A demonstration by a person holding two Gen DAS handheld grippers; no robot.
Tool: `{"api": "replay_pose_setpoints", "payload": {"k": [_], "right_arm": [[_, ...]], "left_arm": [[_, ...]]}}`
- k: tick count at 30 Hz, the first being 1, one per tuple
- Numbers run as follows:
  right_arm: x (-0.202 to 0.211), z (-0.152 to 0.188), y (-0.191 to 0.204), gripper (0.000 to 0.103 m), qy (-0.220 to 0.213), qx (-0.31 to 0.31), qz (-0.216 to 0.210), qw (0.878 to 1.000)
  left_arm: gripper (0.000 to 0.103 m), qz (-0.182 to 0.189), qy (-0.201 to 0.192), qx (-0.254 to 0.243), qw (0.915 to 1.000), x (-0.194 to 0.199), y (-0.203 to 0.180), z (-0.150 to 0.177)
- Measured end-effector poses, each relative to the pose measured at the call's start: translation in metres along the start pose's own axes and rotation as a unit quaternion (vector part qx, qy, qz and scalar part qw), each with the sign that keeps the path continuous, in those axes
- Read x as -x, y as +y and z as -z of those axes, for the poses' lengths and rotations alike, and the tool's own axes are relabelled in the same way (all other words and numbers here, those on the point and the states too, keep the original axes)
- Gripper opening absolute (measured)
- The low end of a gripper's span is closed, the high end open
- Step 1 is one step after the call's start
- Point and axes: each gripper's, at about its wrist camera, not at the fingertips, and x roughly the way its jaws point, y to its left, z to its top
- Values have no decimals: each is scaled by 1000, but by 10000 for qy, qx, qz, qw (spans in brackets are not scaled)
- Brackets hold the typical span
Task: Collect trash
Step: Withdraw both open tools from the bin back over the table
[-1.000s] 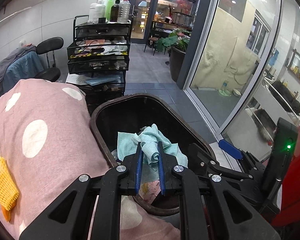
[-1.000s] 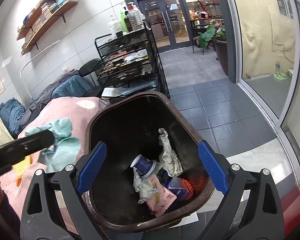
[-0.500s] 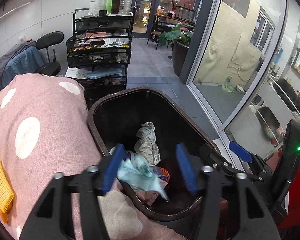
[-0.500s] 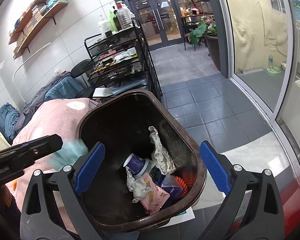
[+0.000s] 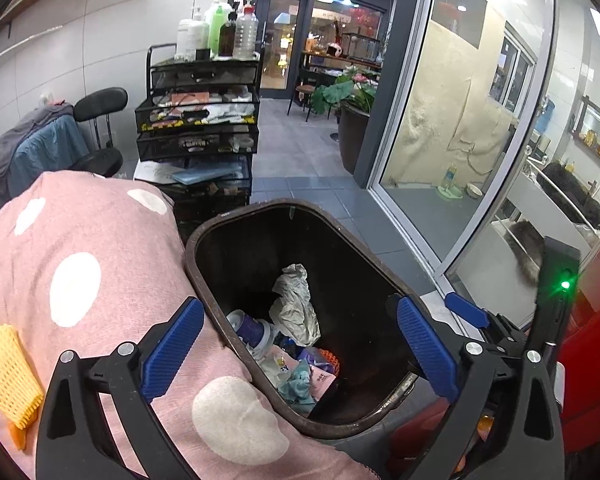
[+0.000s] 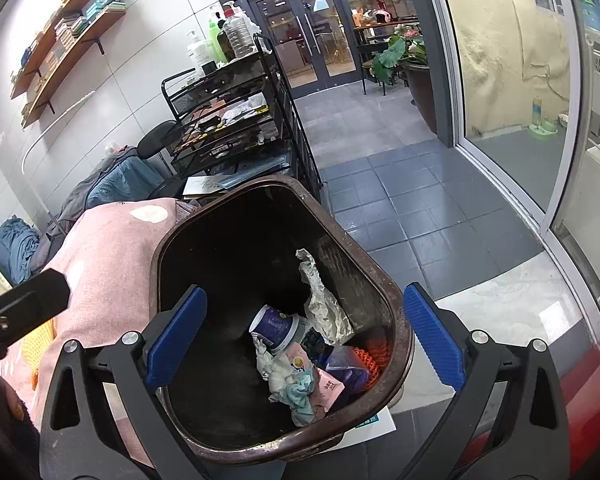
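Observation:
A dark brown trash bin stands on the floor below both grippers. Inside lie a teal tissue, crumpled paper, a purple-and-white cup and a pink wrapper. My left gripper is open and empty above the bin's near rim. My right gripper is open and empty above the bin. The left gripper's black tip shows at the left of the right wrist view.
A pink blanket with white dots lies left of the bin, with a yellow foam net on it. A black wire rack with bottles stands behind. Glass doors are to the right, and grey tiled floor.
My left gripper opened and let go of the teal tissue, which dropped into the bin. The right gripper stayed open above the bin.

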Motion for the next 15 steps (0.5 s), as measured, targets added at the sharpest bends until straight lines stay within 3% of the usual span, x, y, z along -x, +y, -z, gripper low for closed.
{"api": "replay_pose_setpoints", "payload": {"k": [15], "right_arm": [[16,-7,38,97,-245,398,-371,9982]], "left_arm": [[97,-259,-476,-105,9985,54,12,16]]}}
